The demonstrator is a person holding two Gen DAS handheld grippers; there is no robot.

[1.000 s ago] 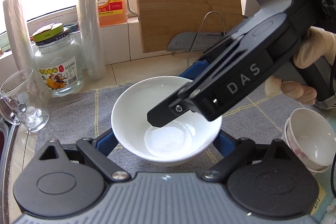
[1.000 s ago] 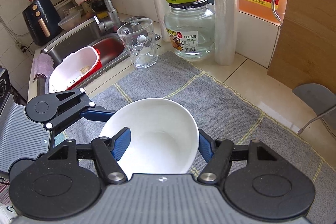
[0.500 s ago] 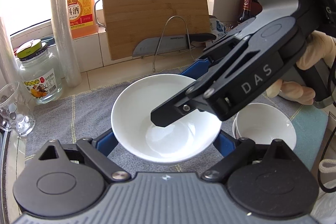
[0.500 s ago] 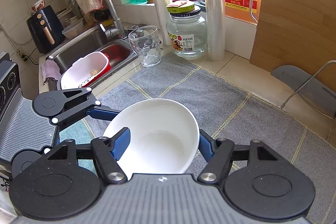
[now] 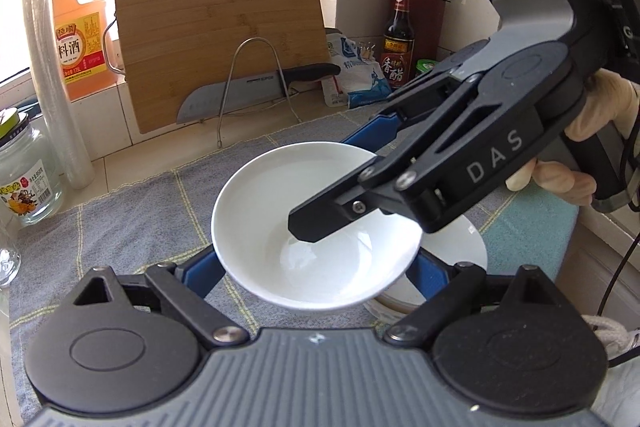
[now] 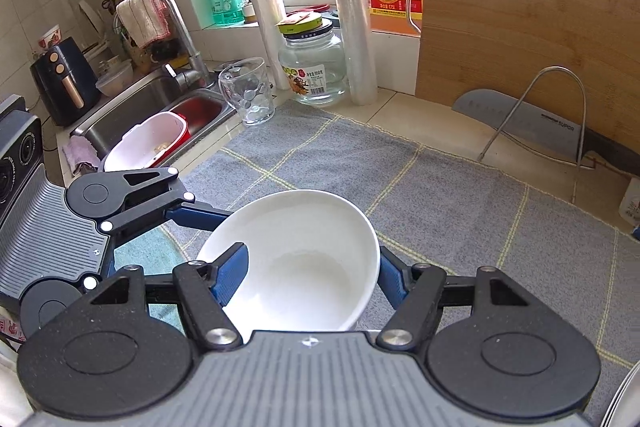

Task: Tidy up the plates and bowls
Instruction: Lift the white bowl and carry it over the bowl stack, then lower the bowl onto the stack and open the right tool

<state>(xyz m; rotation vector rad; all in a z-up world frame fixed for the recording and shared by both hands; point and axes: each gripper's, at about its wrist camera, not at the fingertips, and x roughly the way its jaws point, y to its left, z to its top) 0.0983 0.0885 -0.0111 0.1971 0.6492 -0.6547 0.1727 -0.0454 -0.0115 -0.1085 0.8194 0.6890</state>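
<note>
A white bowl hangs above the grey cloth, carried by both grippers. My left gripper is shut on it, one blue pad against each side of its outer wall. My right gripper is shut on the same bowl: its left pad sits inside the rim and the other finger presses the outside. In the left wrist view the right gripper reaches in from the right, held by a gloved hand. A second white bowl sits partly under the carried one, at its right.
A wooden cutting board and a knife on a wire stand lean at the back wall. An orange jug, a film roll and a jar stand left. Bottle back right. Glass and sink far left.
Both grippers have carried the bowl to the right along the counter. The glass and jar slid off to the left, and the second white bowl now lies partly beneath the carried one.
</note>
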